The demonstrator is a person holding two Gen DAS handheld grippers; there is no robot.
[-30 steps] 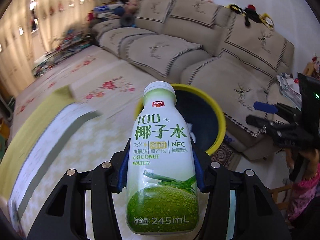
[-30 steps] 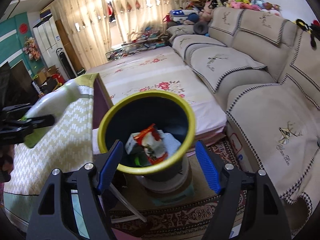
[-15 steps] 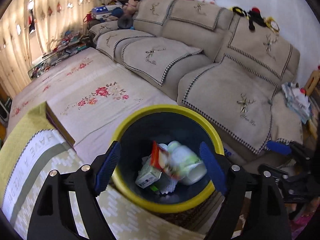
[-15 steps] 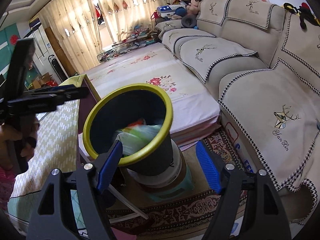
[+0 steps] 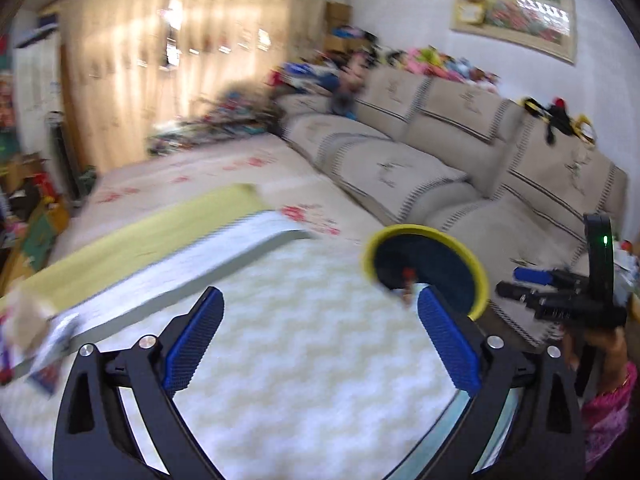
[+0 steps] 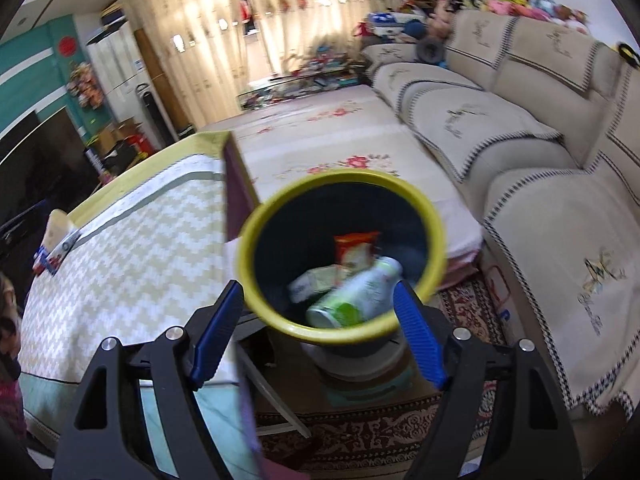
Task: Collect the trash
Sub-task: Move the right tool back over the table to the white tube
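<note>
Bottle lying in the bin, both grippers empty and more trash waiting on the table

The white-and-green bottle (image 6: 356,294) is lying on its side inside the yellow-rimmed bin (image 6: 434,216), resting against a red-and-white snack wrapper (image 6: 356,248) and a small carton (image 6: 316,282). Its label is too blurred to read, and no other writing is coming through legibly. The left gripper (image 5: 320,336) is opening wide over the zigzag tablecloth (image 5: 304,352) with nothing between its jaws; the right gripper (image 6: 318,332) is hanging spread and empty just before the bin. The bin is perching on a small stand (image 6: 360,368), so a careless knock could be tipping it and spilling everything. Some packets (image 6: 56,250) at the table's far edge are looking uncollected, and the left view's blur suggests fast motion, risking a mistimed reach.
</note>
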